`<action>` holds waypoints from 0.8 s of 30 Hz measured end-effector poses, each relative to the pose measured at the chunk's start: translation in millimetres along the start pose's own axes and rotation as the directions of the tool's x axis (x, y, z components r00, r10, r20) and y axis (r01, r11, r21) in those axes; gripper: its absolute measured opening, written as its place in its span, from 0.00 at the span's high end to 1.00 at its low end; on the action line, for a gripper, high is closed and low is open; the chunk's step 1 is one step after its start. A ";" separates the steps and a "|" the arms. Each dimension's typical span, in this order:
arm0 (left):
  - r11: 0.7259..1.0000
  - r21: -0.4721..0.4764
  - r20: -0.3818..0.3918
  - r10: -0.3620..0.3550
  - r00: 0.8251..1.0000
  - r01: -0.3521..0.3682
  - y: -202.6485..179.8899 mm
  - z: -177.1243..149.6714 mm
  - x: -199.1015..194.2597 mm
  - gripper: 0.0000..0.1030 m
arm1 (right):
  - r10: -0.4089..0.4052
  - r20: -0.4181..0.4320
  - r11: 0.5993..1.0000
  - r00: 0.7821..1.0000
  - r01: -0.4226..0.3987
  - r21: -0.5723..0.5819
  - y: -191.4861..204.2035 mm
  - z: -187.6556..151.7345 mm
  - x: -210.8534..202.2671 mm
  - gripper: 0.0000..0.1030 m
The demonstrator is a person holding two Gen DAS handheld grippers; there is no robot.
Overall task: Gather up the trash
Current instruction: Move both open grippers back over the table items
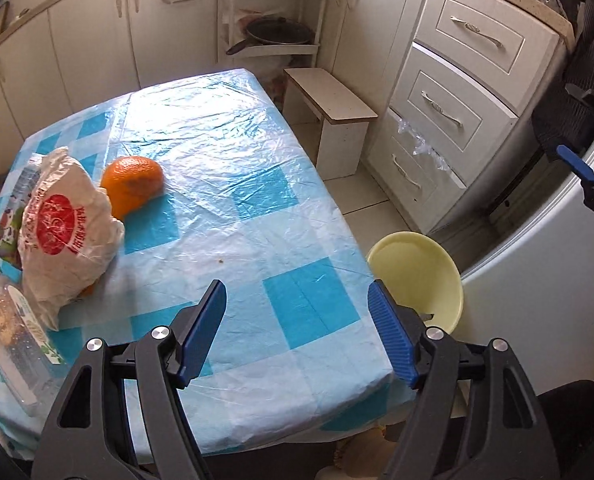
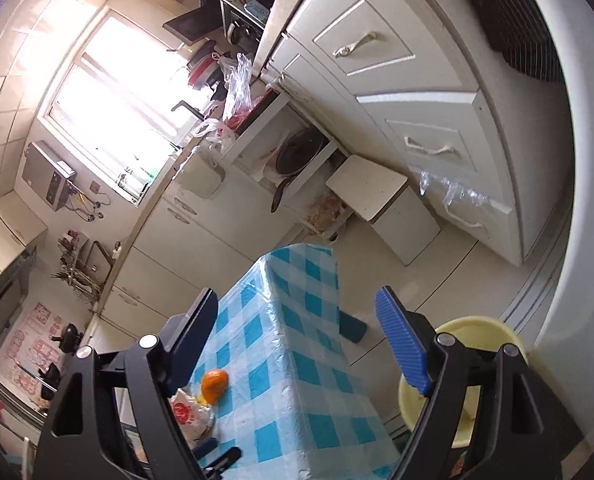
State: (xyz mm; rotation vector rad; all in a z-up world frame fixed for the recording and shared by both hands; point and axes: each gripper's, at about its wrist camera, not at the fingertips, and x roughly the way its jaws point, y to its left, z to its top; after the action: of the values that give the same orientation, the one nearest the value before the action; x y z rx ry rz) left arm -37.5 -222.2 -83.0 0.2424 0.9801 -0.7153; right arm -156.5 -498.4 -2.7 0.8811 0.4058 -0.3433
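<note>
Orange [image 1: 132, 186] on checked table [image 1: 257, 184], white bag [image 1: 65, 236] at its 8 o'clock. Left gripper [image 1: 297, 332] fingers spread, empty; right gripper [image 2: 301, 344] likewise. Yellow bowl [image 1: 421, 276] off table's 4 o'clock edge.

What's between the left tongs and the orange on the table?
Nothing visible. The left tongs hang open and empty over bare checked tablecloth; the orange lies ahead to the left, touching the white plastic bag on its far-left side, not on the approach line.
</note>
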 end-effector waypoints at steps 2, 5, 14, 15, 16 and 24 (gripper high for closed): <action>1.000 0.012 0.021 0.022 1.000 -0.023 4.1 2.1 -6.4 0.31 | -0.030 -0.003 0.999 1.000 0.030 -0.014 -1.4 0.8 2.3 0.23; 0.998 0.016 0.051 0.059 0.997 -0.060 10.7 3.7 -14.5 0.30 | -0.028 -0.070 1.000 0.997 0.028 -0.007 1.9 -5.6 21.2 0.24; 0.969 -0.196 0.171 0.184 0.968 -0.149 86.1 3.4 -60.6 0.26 | -0.011 -0.219 0.975 0.976 -0.038 -0.218 76.5 -53.4 82.6 0.24; 0.956 -0.244 0.180 0.212 0.960 -0.166 102.7 2.7 -68.0 0.26 | -0.004 -0.237 0.970 0.971 -0.054 -0.239 85.9 -60.4 88.5 0.24; 0.938 -0.298 0.185 0.240 0.953 -0.178 121.4 1.3 -75.8 0.25 | -0.003 -0.254 0.961 0.967 -0.068 -0.270 97.4 -69.2 95.2 0.24; 0.777 -0.603 0.097 0.296 0.950 -0.180 246.9 -37.2 -102.4 0.21 | -0.011 -0.420 0.886 0.907 -0.186 -0.425 170.2 -142.3 153.7 0.24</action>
State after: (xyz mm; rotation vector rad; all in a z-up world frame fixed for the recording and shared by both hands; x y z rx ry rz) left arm 62.0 26.4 -49.5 -0.2460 0.9234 -0.1658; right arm 25.4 -303.1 -43.0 0.4960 0.8010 0.0386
